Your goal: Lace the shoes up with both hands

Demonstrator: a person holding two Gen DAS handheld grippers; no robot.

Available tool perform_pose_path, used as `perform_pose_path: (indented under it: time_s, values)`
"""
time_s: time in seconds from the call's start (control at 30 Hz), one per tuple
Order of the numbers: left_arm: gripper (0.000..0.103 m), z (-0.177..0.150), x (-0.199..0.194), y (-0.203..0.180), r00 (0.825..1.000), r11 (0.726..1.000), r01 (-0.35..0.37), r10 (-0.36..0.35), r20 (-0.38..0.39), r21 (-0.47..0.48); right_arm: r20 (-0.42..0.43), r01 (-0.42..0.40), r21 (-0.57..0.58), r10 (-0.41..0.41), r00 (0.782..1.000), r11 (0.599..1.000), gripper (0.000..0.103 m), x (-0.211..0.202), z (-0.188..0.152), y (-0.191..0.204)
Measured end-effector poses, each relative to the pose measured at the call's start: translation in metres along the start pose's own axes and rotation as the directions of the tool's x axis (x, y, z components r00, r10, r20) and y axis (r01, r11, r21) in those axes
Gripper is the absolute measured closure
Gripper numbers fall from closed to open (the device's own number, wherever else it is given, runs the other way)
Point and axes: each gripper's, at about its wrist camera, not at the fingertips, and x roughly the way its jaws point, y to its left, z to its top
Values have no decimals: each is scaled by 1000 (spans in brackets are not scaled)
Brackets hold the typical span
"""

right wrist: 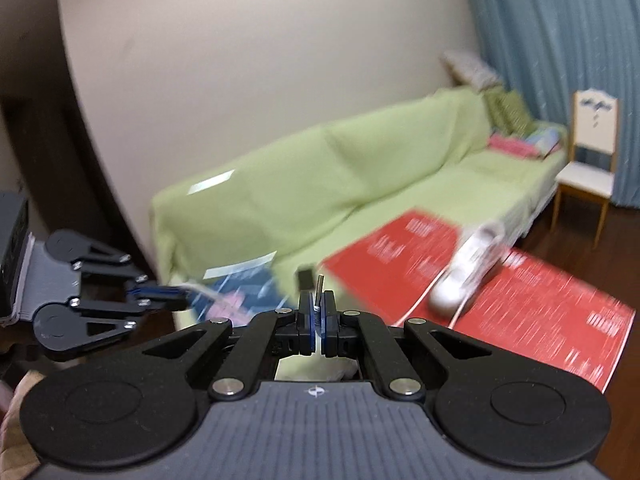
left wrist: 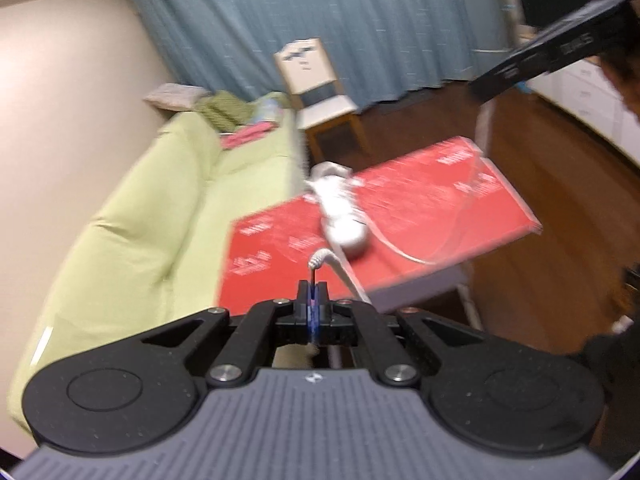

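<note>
Sofa: big green-covered sofa (left wrist: 160, 208) sits far left against the wall, cushions piled at its far end.
Left hand-held gripper: left hand-held gripper (left wrist: 312, 292) is clamped tight on the end of the white shoelace (left wrist: 340, 268); the lace tip pokes out just past the pads.
Shoe: white shoe (left wrist: 340, 208) lies on the red-topped table (left wrist: 440, 200), pretty blurry, laces running off both sides toward the grippers.
Right hand-held gripper: right hand-held gripper (right wrist: 319, 300) is pinched on the other lace end; the dark lace tip (right wrist: 319, 285) sticks up between the pads.
Chair: wooden chair (right wrist: 588, 168) stands by the blue curtain (right wrist: 560, 40), well apart from the table.
</note>
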Motion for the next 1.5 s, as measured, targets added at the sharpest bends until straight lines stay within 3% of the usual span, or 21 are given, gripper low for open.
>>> perform_pose_path:
  time_s: [0.1,0.23,0.37,0.47,0.53,0.67,0.77,0.9,1.07,1.13,1.2,1.23,1.3,1.4,1.5]
  values:
    - [103,38,41,18,996,995,-87,86,-16,-40,69,17,12,-18,997,1000,101,11,26,-71]
    - [103,80,105,47,989,986,-149,147,-32,-80,73,113,40,-116,991,993,101,30,62,-164]
    - [103,107,145,72,987,986,-159,158,-22,-53,161,255,11,-254,954,967,101,27,98,-223]
    - [103,116,177,91,986,985,-165,164,-27,-40,209,307,0,-300,931,952,101,30,113,-241]
    - [103,116,202,102,987,987,-156,154,-41,-42,182,288,10,-285,941,957,101,47,115,-249]
    - [103,111,258,124,989,992,-123,124,-84,16,52,195,28,-196,979,980,101,107,97,-249]
    - [103,109,299,156,993,994,-103,106,-57,42,-34,150,53,-148,988,987,101,160,77,-243]
    - [103,100,370,202,999,995,-45,44,3,85,-110,204,129,-190,976,970,101,236,57,-240]
    - [103,65,453,215,994,980,109,-103,-48,165,-197,267,246,-222,955,932,101,315,33,-241]
    - [100,51,481,213,977,969,201,-189,-96,145,-208,277,281,-224,952,919,101,332,23,-239]
    - [92,38,507,205,948,943,303,-282,-151,138,-210,283,316,-224,952,906,101,347,13,-238]
    - [86,31,513,196,942,933,323,-300,-151,158,-202,277,324,-220,954,904,101,355,8,-239]
    - [83,19,524,179,930,912,360,-335,-151,199,-176,260,327,-211,961,908,101,371,-3,-242]
    - [83,8,537,154,920,887,392,-378,-103,243,-121,233,294,-206,971,927,101,392,-22,-251]
    - [83,6,546,131,893,860,436,-451,-5,264,-47,205,223,-199,979,953,101,408,-38,-254]
